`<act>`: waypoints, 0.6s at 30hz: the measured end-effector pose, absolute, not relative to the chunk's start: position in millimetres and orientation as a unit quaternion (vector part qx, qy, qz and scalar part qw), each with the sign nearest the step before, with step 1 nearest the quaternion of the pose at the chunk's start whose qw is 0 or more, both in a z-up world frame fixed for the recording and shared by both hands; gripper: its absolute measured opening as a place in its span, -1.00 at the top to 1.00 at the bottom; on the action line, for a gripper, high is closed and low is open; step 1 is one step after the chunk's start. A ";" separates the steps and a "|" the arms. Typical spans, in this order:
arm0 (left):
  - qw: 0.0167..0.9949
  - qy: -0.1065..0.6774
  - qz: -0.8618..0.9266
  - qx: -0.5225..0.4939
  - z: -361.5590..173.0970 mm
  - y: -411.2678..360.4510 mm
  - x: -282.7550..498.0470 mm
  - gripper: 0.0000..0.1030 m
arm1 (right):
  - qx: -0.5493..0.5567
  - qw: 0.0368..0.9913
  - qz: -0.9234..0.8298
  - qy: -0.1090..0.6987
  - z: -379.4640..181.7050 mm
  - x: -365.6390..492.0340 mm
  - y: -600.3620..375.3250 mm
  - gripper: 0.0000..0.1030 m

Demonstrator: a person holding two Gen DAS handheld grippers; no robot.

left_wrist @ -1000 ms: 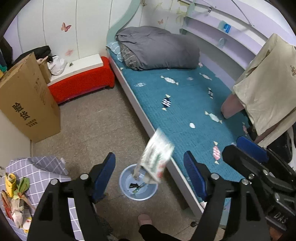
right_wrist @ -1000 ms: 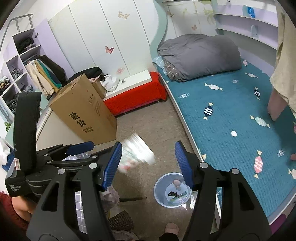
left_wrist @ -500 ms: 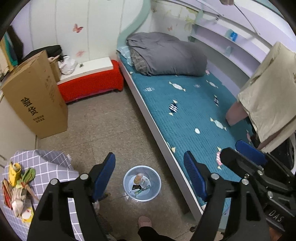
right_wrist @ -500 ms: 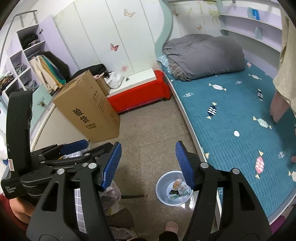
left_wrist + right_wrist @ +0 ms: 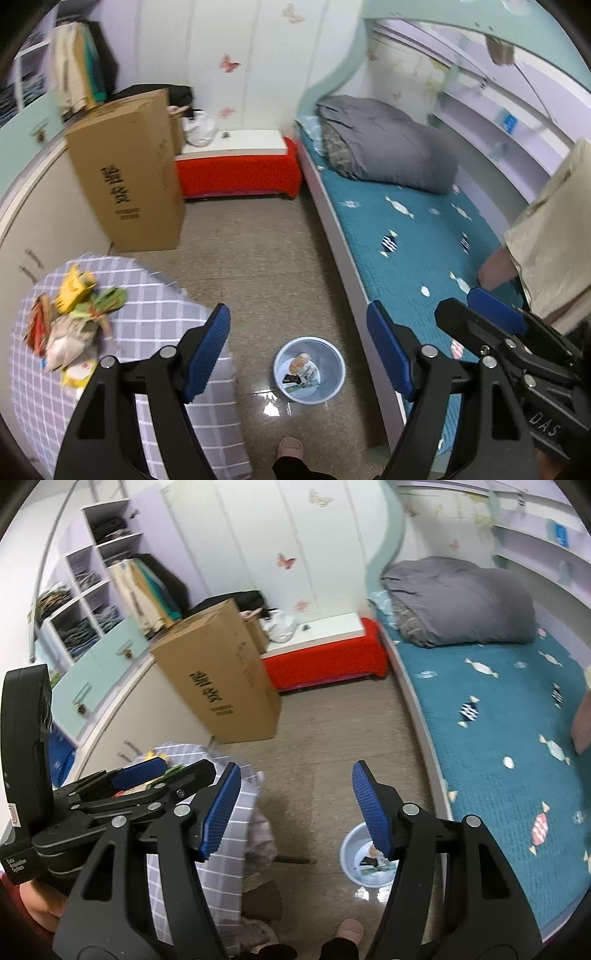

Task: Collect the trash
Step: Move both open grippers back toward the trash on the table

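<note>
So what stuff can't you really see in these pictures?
- Trash pile on the checked table: left view, blurred, single pieces unclear.
- Same pile in right view: hidden behind the left gripper.
- Bin: right view, partly covered by the right gripper's finger.
- Trash in the bin: too small.

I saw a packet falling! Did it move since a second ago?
Yes. The packet dropped down into the bin on the floor; before, it was above the rim.

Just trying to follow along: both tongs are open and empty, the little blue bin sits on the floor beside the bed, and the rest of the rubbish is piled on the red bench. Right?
Not quite. The remaining rubbish lies on the checked tablecloth, not the red bench, as the left wrist view shows. Otherwise yes: left tongs and right tongs open and empty, bin beside the bed.
</note>
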State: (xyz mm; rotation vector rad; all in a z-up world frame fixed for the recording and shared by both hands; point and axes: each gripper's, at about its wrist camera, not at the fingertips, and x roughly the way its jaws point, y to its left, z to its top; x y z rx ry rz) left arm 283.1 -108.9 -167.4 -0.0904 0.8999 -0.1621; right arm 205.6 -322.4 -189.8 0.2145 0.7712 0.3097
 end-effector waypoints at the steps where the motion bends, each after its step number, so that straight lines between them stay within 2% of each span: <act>1: 0.897 0.433 -0.071 -0.047 -166.1 -101.0 279.9 -0.45 | 0.101 0.908 0.159 0.374 -188.8 205.2 -313.4 -0.22; 18: 0.883 0.447 0.036 -0.142 -169.8 100.1 223.3 -0.46 | 0.069 0.873 0.268 0.402 -197.2 191.1 -126.7 -0.26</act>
